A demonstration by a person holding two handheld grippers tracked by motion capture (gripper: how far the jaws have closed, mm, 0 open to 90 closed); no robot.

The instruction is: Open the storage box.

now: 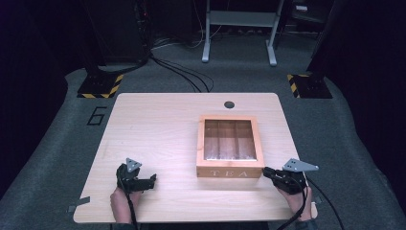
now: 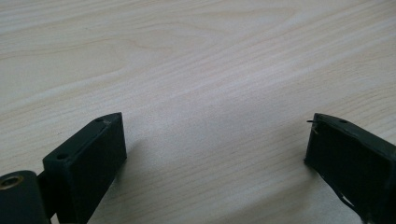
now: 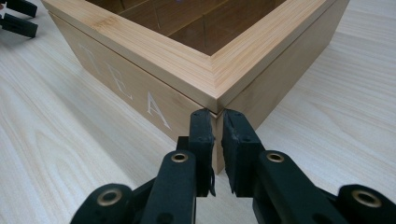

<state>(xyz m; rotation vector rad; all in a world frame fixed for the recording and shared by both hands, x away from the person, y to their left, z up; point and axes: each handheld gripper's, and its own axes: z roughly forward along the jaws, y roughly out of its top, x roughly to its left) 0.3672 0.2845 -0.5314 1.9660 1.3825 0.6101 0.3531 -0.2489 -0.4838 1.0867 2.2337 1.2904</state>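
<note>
Two claws, one box, lid not up yet. Left claw [image 1: 152, 181] sits wide apart on bare bench [image 1: 158, 124], near the front-left edge, holding nothing and well apart from the box. Tea box [image 1: 230, 146] sits right of bench centre, windowed lid down flush, "TEA" facing the person. Right claw [image 3: 217, 122] is nearly closed, tips right at the box's front-right corner just under the lid edge, gripping nothing. Looks like opening is barely started. Cable hole [image 1: 229, 104] behind the box; nothing blocks the lid.
</note>
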